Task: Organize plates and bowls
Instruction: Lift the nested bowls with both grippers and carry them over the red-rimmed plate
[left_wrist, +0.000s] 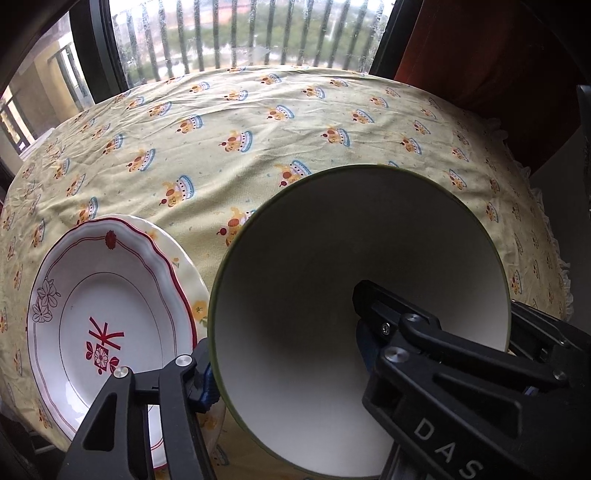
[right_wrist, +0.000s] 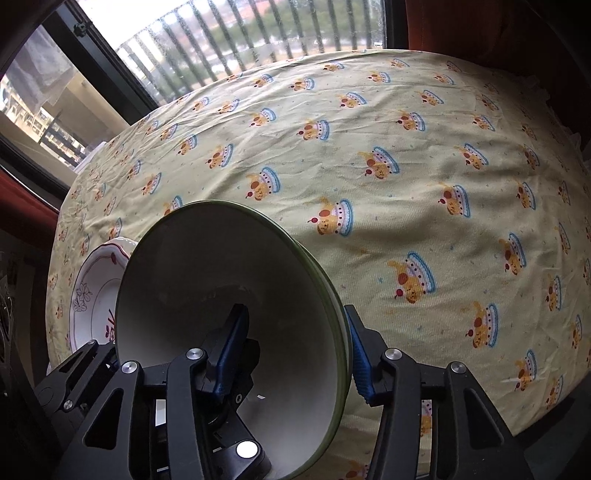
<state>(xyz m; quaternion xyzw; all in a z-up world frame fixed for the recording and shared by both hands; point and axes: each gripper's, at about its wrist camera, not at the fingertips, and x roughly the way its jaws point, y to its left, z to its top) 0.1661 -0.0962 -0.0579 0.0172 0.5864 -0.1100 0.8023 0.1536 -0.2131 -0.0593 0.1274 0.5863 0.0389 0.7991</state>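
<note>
A large white ceramic bowl with a thin green rim (left_wrist: 295, 369) stands on the tablecloth near the table's front edge, and both tongs straddle its wall from opposite sides. From the left wrist, the left gripper (left_wrist: 284, 354) has one blue-padded finger outside the bowl's left rim and the other finger (left_wrist: 373, 306) reaching down inside; whether the pads actually press the wall cannot be told there. That view alone shows in full the white scalloped plate with a red edge, red emblem and outlined flowers (left_wrist: 107, 317), lying on top of a cream plate with yellow flowers (left_wrist: 188, 273) just left of the bowl. From the right wrist, the same bowl (right_wrist: 295, 369) is seen with a second green rim edge beneath its right side, as if it were nested in another. The right gripper (right_wrist: 295, 354) has its blue pads (right_wrist: 360, 354) to either side of the right wall, which they straddle, contact unclear. Only a sliver of the red-edged plate (right_wrist: 92, 306) shows here. The yellow cloth printed with cakes (right_wrist: 406, 147) spreads away to a barred window (left_wrist: 240, 37).
</note>
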